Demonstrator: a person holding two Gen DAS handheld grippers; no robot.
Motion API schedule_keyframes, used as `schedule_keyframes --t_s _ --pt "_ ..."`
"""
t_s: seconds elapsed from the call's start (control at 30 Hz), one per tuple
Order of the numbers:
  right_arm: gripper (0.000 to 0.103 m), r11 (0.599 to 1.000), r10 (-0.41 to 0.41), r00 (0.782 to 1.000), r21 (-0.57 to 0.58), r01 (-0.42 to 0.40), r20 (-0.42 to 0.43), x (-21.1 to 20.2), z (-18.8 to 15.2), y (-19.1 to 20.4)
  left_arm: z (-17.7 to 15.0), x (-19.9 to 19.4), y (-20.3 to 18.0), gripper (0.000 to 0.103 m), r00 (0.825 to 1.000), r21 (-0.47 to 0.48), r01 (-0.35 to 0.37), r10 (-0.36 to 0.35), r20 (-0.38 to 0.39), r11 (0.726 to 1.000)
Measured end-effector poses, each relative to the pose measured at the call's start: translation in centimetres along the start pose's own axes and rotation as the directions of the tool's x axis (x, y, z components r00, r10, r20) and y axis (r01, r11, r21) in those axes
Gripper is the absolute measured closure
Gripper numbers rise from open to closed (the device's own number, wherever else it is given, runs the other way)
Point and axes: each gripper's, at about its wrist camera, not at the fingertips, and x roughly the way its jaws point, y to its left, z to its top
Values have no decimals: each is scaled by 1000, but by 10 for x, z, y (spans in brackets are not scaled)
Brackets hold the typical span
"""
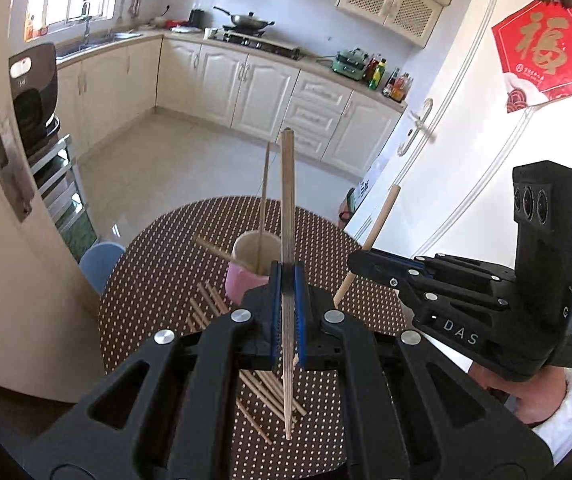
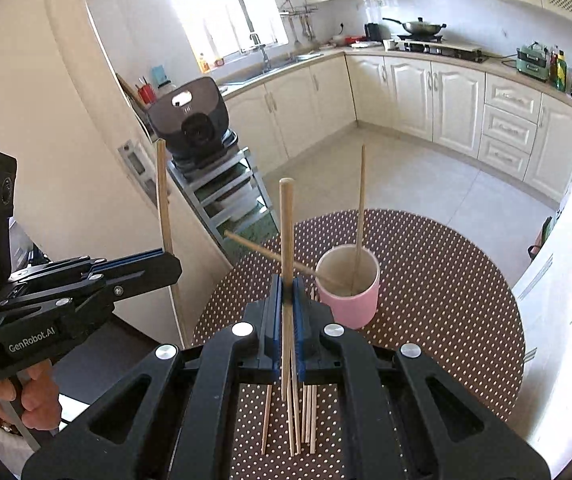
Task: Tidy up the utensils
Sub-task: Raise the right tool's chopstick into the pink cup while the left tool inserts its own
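A pink cup (image 1: 242, 280) (image 2: 350, 292) stands on the round polka-dot table (image 1: 158, 280) (image 2: 446, 280), with two wooden chopsticks in it, one upright and one leaning left. My left gripper (image 1: 287, 280) is shut on a chopstick (image 1: 287, 200) held upright, above and just right of the cup. My right gripper (image 2: 287, 292) is shut on another chopstick (image 2: 286, 224), held upright to the left of the cup; it also shows in the left wrist view (image 1: 378, 268). Several loose chopsticks (image 1: 262, 392) (image 2: 302, 420) lie on the table below the grippers.
A white door (image 1: 466, 160) stands close on the right of the table. A blue stool (image 1: 100, 262) sits at the table's far left. A metal rack with a dark appliance (image 2: 194, 120) stands beyond the table. Kitchen cabinets (image 2: 446, 96) line the far walls.
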Motion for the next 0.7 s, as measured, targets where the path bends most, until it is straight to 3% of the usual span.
schedule_keyframes --t_s 0.43,0.7 --pt "99 1000 15 999 -2 -15 47 -4 36 -23 47 12 -1 97 998 -30 16 -14 67 999" --pt "99 1000 2 997 -8 -1 74 4 66 -43 77 42 5 97 992 -59 -49 55 110 997"
